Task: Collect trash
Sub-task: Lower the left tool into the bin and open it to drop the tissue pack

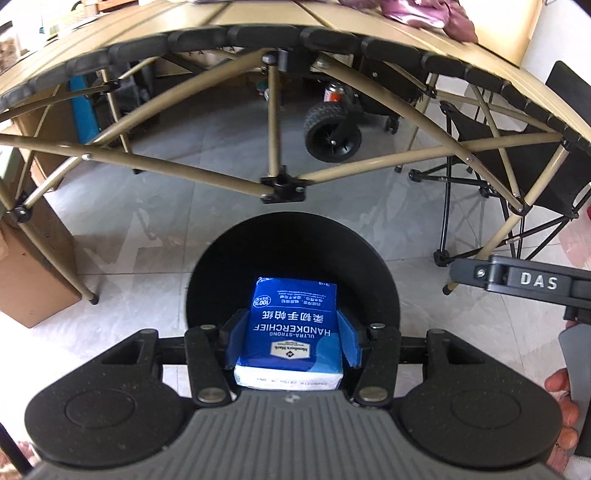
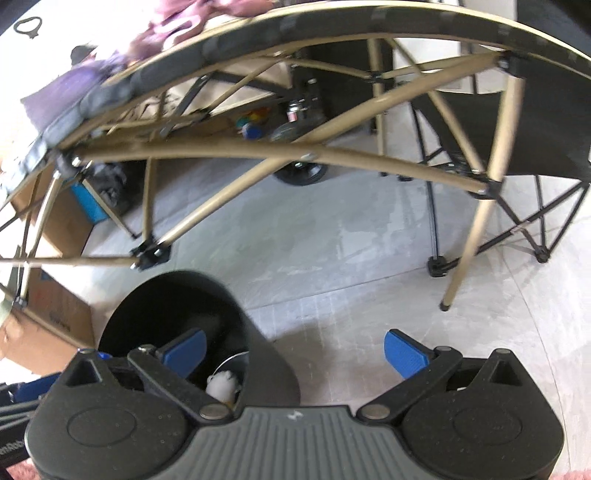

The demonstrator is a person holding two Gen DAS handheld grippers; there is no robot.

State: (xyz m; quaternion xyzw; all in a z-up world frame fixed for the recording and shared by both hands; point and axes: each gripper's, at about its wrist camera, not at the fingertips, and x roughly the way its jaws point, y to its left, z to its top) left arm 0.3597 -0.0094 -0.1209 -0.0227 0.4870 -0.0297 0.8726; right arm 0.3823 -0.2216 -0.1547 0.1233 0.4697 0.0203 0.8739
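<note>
Left gripper (image 1: 293, 341) clamped by its blue pads (image 1: 234, 338) on a blue pack of handkerchief tissues (image 1: 293, 328), held directly above the open mouth of a round black trash bin (image 1: 384, 280) on the pale tiled floor (image 1: 155, 236). Right gripper (image 2: 295, 350) spread wide, blue pads (image 2: 404, 352) well apart, nothing between them; left pad over the bin (image 2: 266, 354), right pad over bare floor (image 2: 351, 258).

Seen only from the left wrist: the tissue pack, its printed lettering upside down, its white end toward the camera; part of the other gripper's dark body marked "DAS" (image 1: 535, 282) at the right edge, with fingertips of a hand (image 1: 563, 402) just below it.

Seen only from the right wrist: inside the bin, something white and crumpled (image 2: 221, 384) beside a curved pale rim; too small and shadowed to identify.

In both views: a tan folding table (image 1: 258, 18) with crossed tan legs arching overhead, purple cloth (image 1: 424, 16) on top, a black folding chair (image 1: 517, 166) to the right, cardboard boxes (image 1: 33, 273) to the left, a black wheel (image 1: 332, 134) beneath the table.

Bin floor hidden from the left wrist by the pack. Right-wrist picture blurred, most strongly along the table edge. Clutter under the table hard to make out.
</note>
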